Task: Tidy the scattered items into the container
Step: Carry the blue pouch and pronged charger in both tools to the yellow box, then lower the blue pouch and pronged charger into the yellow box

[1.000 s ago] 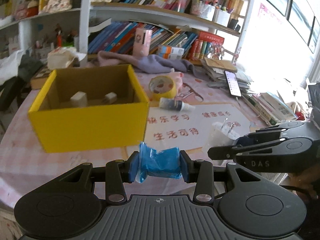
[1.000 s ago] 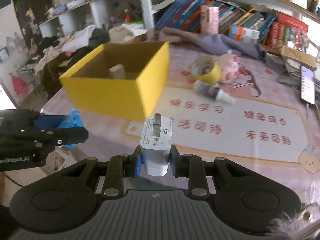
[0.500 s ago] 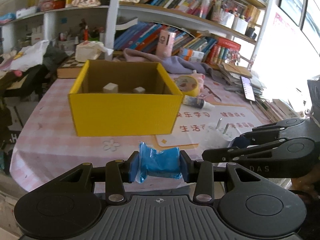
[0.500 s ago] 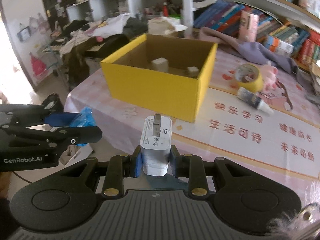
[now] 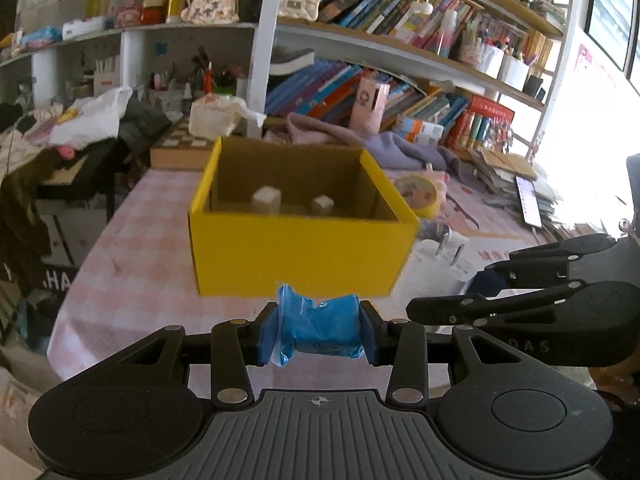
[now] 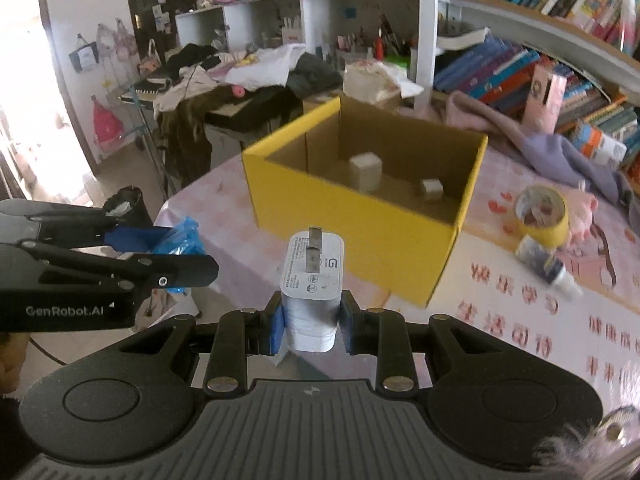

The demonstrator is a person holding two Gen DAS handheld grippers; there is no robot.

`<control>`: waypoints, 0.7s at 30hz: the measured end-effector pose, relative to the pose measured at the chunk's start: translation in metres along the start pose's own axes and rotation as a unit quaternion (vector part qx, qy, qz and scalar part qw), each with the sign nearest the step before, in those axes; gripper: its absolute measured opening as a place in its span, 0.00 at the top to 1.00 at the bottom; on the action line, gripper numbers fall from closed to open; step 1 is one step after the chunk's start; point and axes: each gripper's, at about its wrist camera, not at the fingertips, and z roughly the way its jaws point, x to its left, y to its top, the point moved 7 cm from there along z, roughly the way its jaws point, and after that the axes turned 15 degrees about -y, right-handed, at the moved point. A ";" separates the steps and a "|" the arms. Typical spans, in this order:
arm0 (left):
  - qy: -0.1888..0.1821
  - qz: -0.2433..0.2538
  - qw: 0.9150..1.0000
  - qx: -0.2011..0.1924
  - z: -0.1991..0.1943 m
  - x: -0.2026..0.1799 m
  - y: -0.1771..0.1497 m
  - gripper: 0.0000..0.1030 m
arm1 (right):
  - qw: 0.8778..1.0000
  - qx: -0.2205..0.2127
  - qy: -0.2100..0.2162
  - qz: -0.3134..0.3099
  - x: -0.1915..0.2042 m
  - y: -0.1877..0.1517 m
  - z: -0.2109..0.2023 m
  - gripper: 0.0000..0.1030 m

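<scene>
An open yellow cardboard box [image 5: 296,256] [image 6: 352,236] stands on the pink checked table, with two small pale blocks [image 5: 265,199] inside. My left gripper [image 5: 318,330] is shut on a crumpled blue plastic packet [image 5: 320,326], held in the air in front of the box's near wall. My right gripper [image 6: 312,322] is shut on a white plug charger [image 6: 312,280], prongs up, held to the right of the left one and short of the box. Each gripper shows in the other's view, the left gripper [image 6: 160,252] and the right gripper [image 5: 472,292].
A yellow tape roll [image 6: 542,210] and a small bottle [image 6: 546,270] lie on the table right of the box, by a pink toy. A purple cloth [image 5: 404,150], books, a phone [image 5: 528,200] and full shelves stand behind. The table edge [image 5: 68,312] is at left.
Both grippers have risen and swung left with their loads, so the box now sits straight ahead and its inside shows more. Neither grip has changed.
</scene>
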 end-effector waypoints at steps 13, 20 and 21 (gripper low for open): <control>-0.001 0.039 0.999 -0.029 0.054 0.033 0.085 0.61 | 0.998 -0.047 -0.013 0.025 -0.036 0.087 0.058 0.75; -0.006 0.040 0.999 0.008 0.105 0.054 0.099 0.61 | 0.999 -0.028 -0.019 0.024 -0.053 0.104 0.105 0.75; -0.006 0.035 0.999 0.020 0.115 0.059 0.099 0.61 | 0.999 -0.022 -0.021 0.020 -0.054 0.104 0.113 0.75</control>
